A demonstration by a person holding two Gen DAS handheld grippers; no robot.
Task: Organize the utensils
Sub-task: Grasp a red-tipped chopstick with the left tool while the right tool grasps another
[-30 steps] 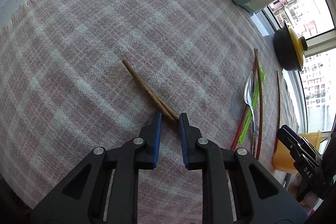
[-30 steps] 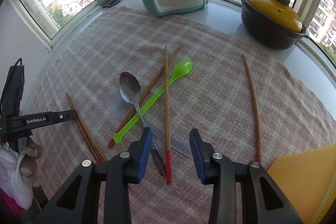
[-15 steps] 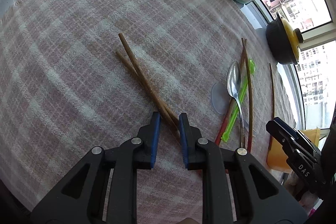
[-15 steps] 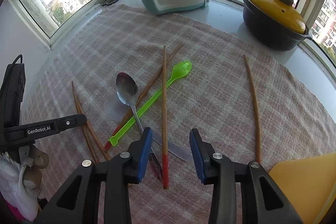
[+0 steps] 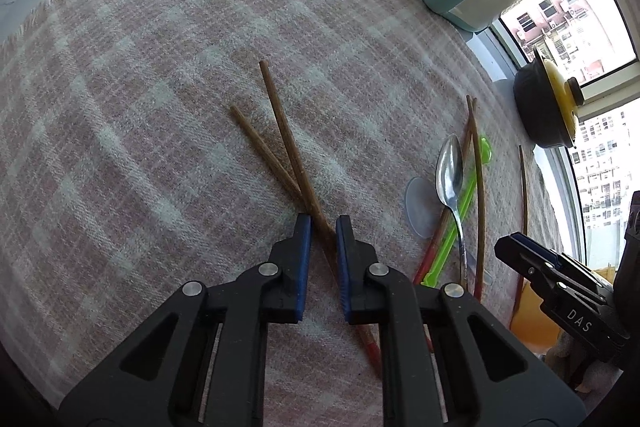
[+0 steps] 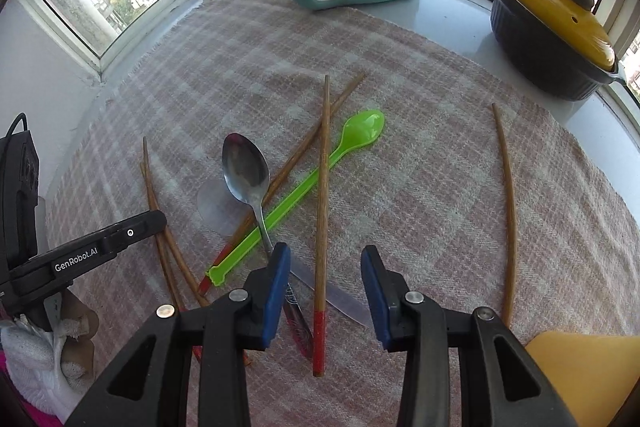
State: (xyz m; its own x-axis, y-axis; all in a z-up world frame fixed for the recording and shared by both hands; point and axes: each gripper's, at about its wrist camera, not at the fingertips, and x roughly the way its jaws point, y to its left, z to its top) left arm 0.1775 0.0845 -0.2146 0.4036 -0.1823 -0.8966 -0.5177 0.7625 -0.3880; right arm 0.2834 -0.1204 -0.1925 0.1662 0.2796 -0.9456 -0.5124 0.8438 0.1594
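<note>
Left wrist view: left gripper (image 5: 320, 227), jaws just narrowed, clamps one of two crossed brown wooden chopsticks (image 5: 280, 131) on the woven pink plaid cloth (image 5: 160, 107). Right gripper (image 6: 325, 267), jaws parted, straddles a red-tipped wooden chopstick (image 6: 322, 207) untouched, beside a glossy green plastic spoon (image 6: 356, 137); "GenRobot.AI" and "DAS" mark the black bodies.

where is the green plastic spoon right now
In the right wrist view the green plastic spoon lies mid-cloth, its bowl pointing toward the yellow-lidded dark pot, crossed by a red-tipped wooden chopstick, right of the metal spoon.
</note>
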